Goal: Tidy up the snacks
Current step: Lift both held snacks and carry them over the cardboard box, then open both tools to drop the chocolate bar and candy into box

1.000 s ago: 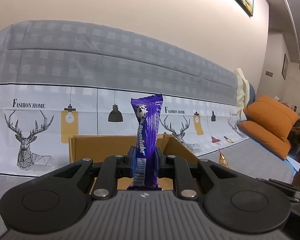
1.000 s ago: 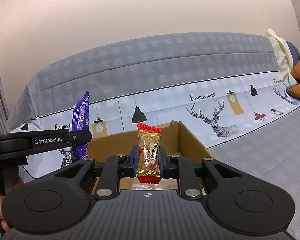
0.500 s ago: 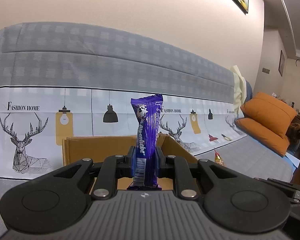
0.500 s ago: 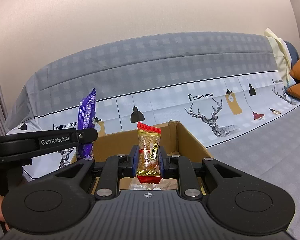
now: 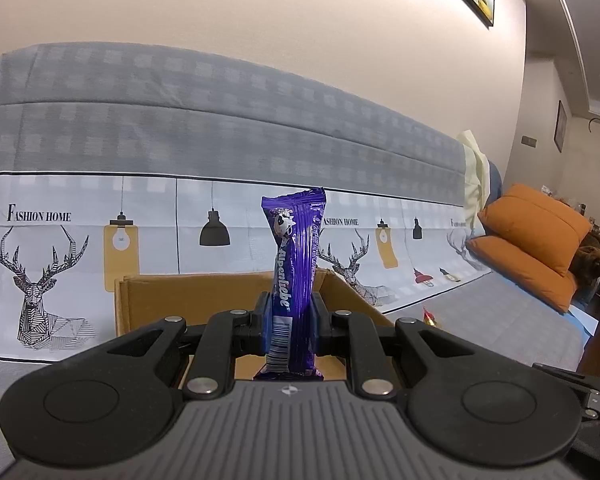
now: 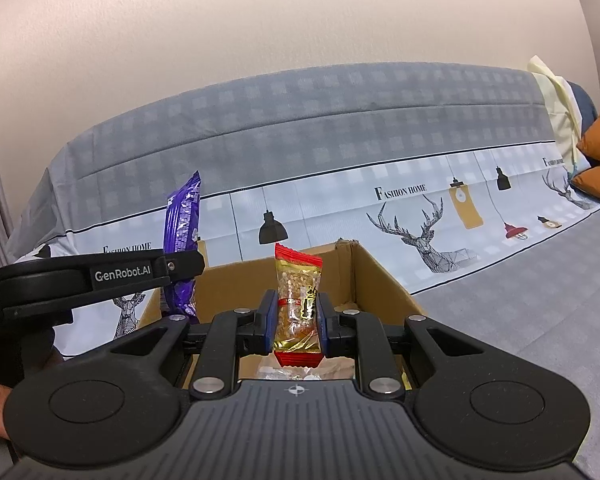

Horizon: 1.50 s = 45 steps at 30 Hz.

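The left hand-held gripper is closed on a purple Alpenliebe candy pack. The pack stands upright between the two blue pads, gripped at its lower part, with the larger share of the wrapper rising above the fingers. An open cardboard box sits directly behind and below this gripper on the sofa, which is draped in a grey cover printed with deer and lamps. A small red-and-gold wrapped snack lies on the sofa seat just right of the box.

The right hand-held gripper is closed on a red-and-gold peanut snack packet, held upright by its middle. This packet is above the open box; further transparent packets lie inside the box below it. In the right wrist view, the left hand-held gripper with its purple pack is at the left, above the box's left edge.
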Each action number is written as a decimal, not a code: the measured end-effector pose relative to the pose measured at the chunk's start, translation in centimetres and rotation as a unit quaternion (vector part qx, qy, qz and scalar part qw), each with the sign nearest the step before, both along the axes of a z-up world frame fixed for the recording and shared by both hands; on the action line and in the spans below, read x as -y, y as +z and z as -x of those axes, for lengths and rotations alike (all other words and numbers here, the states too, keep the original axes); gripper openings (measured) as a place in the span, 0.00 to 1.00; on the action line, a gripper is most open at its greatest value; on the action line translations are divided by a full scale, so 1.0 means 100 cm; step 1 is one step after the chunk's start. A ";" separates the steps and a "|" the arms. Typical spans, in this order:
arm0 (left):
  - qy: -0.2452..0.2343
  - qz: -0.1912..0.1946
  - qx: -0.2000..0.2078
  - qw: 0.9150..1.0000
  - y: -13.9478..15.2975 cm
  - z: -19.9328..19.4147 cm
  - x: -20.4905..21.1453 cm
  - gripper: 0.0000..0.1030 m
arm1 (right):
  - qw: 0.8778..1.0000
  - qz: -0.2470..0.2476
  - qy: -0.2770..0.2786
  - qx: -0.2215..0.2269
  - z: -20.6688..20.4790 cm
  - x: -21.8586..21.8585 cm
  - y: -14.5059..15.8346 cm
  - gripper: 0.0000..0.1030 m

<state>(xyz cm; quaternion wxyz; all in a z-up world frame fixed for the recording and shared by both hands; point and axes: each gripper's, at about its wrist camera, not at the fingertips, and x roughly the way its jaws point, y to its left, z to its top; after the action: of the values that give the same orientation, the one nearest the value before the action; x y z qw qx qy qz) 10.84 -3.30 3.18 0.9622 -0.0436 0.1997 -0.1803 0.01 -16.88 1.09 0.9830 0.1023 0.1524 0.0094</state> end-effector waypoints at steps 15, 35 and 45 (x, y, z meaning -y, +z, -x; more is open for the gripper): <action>-0.006 0.008 0.001 1.000 -0.002 -0.004 0.001 0.19 | 1.000 0.001 -0.001 -0.002 -0.001 -0.001 -0.002 0.21; -0.008 0.020 0.001 1.000 -0.003 -0.008 0.004 0.19 | 1.000 0.004 0.000 -0.009 -0.006 -0.004 -0.004 0.21; -0.019 0.015 -0.004 1.000 -0.004 -0.014 0.007 0.48 | 0.999 0.007 -0.009 -0.035 -0.016 -0.004 -0.009 0.58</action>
<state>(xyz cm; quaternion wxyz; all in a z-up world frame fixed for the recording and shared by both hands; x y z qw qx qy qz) 12.27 -4.04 2.83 0.9569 -0.0553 0.2019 -0.2014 1.63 -16.43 0.16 0.9779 0.0968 0.1854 -0.0037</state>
